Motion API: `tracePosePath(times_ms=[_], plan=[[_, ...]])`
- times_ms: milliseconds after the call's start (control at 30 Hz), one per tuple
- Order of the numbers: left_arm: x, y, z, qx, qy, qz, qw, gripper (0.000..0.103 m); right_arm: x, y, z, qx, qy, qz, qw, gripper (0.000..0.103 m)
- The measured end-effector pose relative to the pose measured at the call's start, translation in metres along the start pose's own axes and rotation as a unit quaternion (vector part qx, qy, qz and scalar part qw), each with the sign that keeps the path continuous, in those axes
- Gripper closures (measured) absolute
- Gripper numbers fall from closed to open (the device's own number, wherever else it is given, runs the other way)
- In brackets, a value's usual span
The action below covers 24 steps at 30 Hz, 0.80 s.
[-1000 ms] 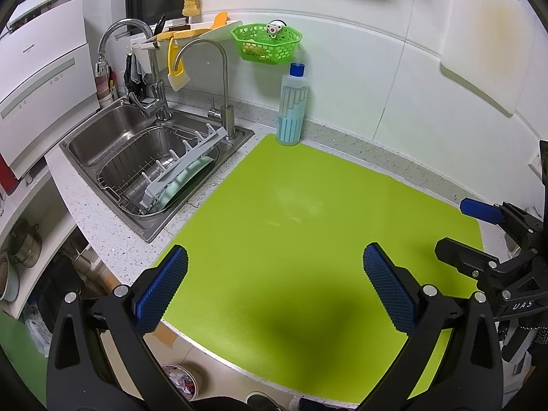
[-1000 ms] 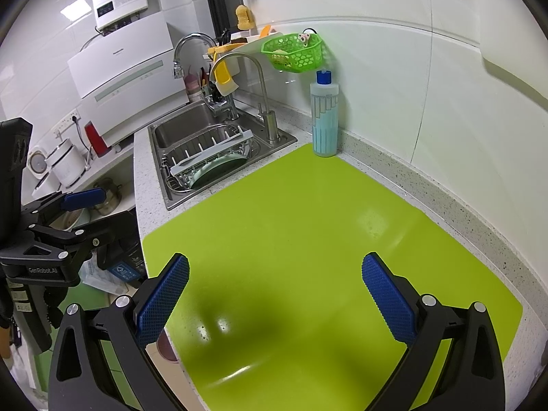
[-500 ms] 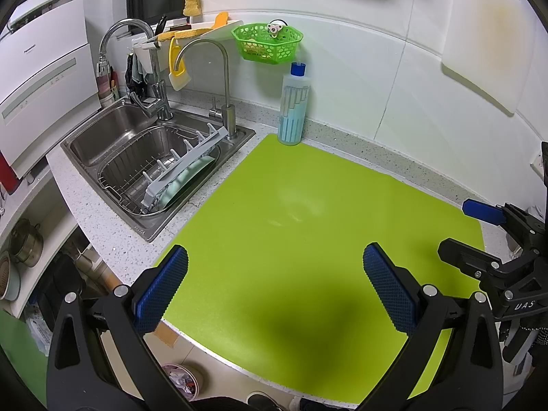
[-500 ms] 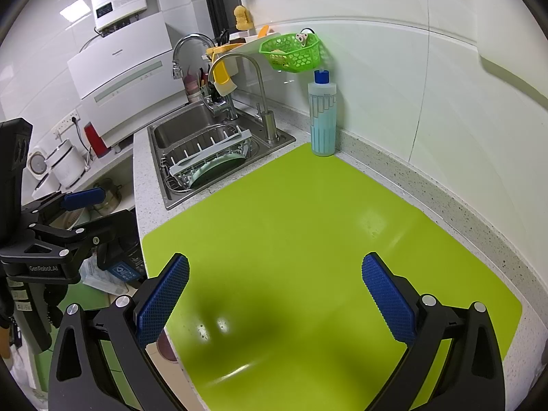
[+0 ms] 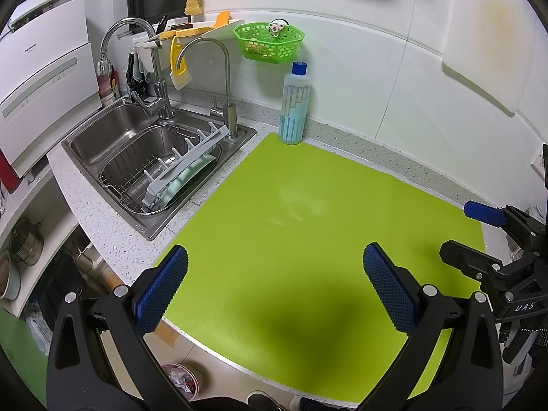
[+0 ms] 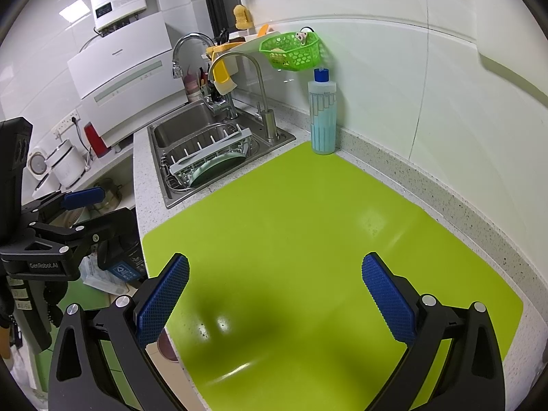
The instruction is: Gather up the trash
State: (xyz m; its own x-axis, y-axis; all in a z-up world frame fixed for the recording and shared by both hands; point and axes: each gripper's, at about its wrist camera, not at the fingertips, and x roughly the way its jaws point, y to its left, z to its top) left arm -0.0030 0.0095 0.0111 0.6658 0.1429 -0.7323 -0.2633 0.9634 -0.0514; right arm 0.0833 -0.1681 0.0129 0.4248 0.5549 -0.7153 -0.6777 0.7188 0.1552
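Left gripper (image 5: 274, 287): fingers spread wide, nothing between the blue pads; hovers over the near edge of the counter.

Right gripper (image 6: 274, 291): likewise spread and empty, held beside the left one, which shows at the left edge of its view.

Green mat (image 5: 308, 239): directly below and ahead of both grippers, flat on the speckled counter (image 5: 102, 219); bare, glossy, no litter on it.

Trash: none identifiable on the counter in either view. Handling, grasp point, heading and long axis therefore cannot be stated. A small round container (image 5: 181, 382) with scraps inside sits below the counter edge, under the left gripper; contents too small to tell.

Sink (image 5: 137, 144): ahead and left of the grippers, steel, with a wire basket and dish rack (image 5: 185, 167) inside.

Bottle (image 5: 295, 106): farthest ahead, upright against the wall at the mat's far corner, blue cap, pale blue liquid; probably not trash.

Green basket (image 5: 269, 42): on the wall above the bottle.
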Motion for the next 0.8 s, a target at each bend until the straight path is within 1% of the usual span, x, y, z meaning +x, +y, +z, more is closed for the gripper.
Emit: tracePosePath(times_ms=[600, 800], plan=[[0.004, 0.0074, 0.0007, -0.005, 0.003, 0.0, 1.0, 0.003, 0.0035, 0.0006, -0.001, 0.002, 0.002, 0.0, 1.0, 0.006], [0.0016, 0.0099, 0.0049, -0.003, -0.02, 0.013, 0.9997, 0.003, 0.0052, 0.0014, -0.0009, 0.001, 0.003, 0.0, 1.0, 0.006]])
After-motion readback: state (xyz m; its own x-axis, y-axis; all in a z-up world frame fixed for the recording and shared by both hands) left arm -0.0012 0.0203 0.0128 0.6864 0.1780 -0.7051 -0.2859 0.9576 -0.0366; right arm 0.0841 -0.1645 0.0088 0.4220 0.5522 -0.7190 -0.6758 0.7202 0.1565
